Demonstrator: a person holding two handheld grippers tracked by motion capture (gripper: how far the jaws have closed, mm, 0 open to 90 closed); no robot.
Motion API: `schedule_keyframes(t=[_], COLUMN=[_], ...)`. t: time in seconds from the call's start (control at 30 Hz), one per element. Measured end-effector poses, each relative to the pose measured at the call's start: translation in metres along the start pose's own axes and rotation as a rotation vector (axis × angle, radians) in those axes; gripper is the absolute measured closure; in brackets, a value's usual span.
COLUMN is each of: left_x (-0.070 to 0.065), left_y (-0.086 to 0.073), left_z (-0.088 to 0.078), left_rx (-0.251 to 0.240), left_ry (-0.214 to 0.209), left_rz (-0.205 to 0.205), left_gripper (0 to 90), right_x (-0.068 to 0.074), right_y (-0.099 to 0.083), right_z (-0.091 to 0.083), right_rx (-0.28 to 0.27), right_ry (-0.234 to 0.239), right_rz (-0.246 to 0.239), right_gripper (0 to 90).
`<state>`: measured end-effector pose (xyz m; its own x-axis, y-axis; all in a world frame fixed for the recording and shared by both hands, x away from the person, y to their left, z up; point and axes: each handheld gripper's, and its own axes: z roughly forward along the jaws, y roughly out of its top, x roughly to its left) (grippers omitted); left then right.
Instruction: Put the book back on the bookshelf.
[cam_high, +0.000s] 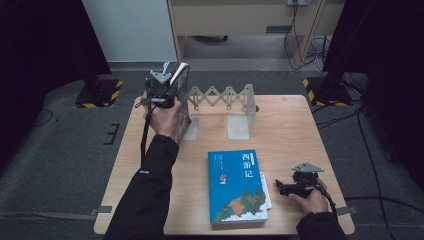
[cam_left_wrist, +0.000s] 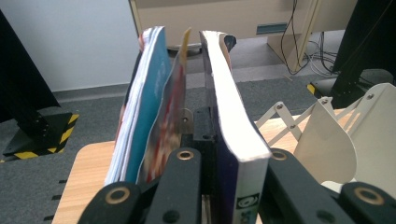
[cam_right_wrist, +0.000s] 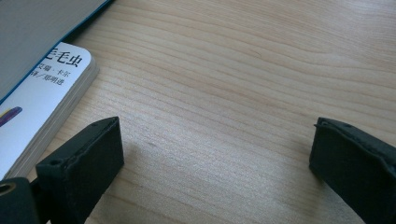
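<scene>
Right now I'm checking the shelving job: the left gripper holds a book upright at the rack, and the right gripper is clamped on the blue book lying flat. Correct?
Not quite. The right gripper is open, jaws spread over bare table beside the blue book, as the right gripper view shows. The left gripper does hold a book upright at the rack.

Dark-spined book (cam_left_wrist: 236, 154): white page block, thick, standing on edge and leaning slightly, clamped at its lower end between black jaws, at the table's far left corner. Just beside it stand thinner books (cam_left_wrist: 149, 112) with teal and red covers, upright, pages fanned slightly, next to the white folding rack (cam_high: 222, 97).
</scene>
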<state>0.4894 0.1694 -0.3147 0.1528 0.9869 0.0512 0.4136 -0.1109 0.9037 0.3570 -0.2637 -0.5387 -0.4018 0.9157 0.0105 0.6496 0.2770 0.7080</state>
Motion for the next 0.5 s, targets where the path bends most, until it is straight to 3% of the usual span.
schedule_keyframes(t=[0.17, 0.27, 0.5], left_x=[-0.0071, -0.0060, -0.0028], left_y=[0.0007, -0.0005, -0.0036], left_z=[0.0036, 0.0048, 0.0036], left_rx=[0.005, 0.015, 0.004], left_ry=[0.018, 0.026, -0.004], left_rz=[0.025, 0.019, -0.005], left_gripper=[81.8, 81.8, 81.8], right_x=[0.0000, 0.0000, 0.0003], right_y=[-0.0001, -0.0001, -0.0001], right_z=[0.0000, 0.0000, 0.0000], right_rx=[0.000, 0.000, 0.000], right_ry=[0.003, 0.004, 0.004], right_rz=[-0.006, -0.007, -0.005], right_gripper=[3.2, 3.2, 3.2])
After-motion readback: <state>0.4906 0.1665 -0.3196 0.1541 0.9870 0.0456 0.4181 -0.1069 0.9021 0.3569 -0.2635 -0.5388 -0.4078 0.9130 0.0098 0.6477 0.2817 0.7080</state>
